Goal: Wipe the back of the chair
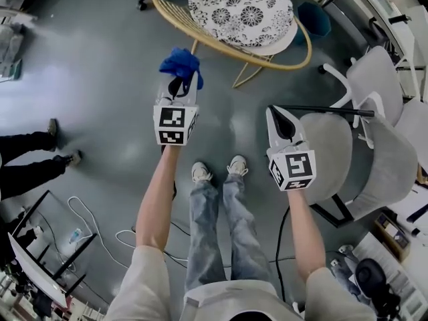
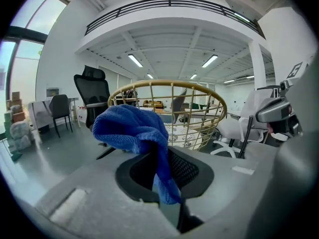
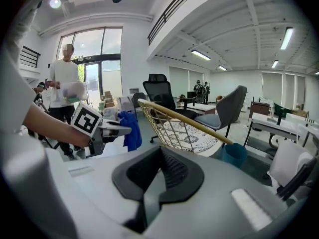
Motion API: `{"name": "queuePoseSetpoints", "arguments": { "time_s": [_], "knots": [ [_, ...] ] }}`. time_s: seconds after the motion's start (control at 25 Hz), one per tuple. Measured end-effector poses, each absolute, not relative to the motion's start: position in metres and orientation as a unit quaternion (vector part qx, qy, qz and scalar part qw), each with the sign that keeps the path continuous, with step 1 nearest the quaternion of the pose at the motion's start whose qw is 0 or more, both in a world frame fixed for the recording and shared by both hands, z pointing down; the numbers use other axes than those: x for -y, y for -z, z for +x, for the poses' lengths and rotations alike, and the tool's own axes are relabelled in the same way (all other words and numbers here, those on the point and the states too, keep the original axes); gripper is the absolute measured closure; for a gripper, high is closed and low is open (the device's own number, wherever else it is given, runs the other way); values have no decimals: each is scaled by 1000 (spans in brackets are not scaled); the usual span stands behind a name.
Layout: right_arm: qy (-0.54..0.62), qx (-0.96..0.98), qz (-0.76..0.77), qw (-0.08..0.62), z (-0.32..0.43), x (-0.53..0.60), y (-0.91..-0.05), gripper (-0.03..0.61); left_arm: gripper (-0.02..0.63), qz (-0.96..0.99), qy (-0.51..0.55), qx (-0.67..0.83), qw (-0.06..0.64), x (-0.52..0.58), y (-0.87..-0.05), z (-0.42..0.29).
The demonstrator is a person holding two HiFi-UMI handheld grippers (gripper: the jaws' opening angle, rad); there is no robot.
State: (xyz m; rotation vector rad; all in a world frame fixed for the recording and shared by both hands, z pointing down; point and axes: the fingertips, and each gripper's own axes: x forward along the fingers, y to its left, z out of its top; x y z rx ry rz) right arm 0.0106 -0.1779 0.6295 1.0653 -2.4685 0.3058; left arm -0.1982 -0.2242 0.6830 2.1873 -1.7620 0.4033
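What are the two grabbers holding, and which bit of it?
The left gripper pinches a blue cloth by one narrow end; the rest bunches past its tips. The right gripper is shut on nothing.

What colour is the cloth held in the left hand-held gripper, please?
The cloth is blue, a plain solid blue with no pattern. It shows best in the left gripper view.

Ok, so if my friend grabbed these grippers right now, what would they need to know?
Left gripper: shut on the blue cloth, held up in front of the gold wire chair.
Right gripper: shut, nothing in it, beside the grey office chairs.
Done: cloth picked up.
Left: the cloth is not touching the wire chair yet, so its back probably still needs wiping.
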Motion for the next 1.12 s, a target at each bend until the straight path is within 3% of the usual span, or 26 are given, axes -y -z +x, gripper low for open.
{"name": "queuePoseSetpoints", "arguments": {
  "time_s": [0.44, 1.12],
  "knots": [
    [-110, 895, 370, 222, -10, 218, -635, 578, 563, 751, -149, 624, 156, 267, -696, -228],
    [-125, 879, 401, 225, 43, 219, -647, 578, 561, 761, -147, 612, 157, 300, -701, -183]
  ]
}}
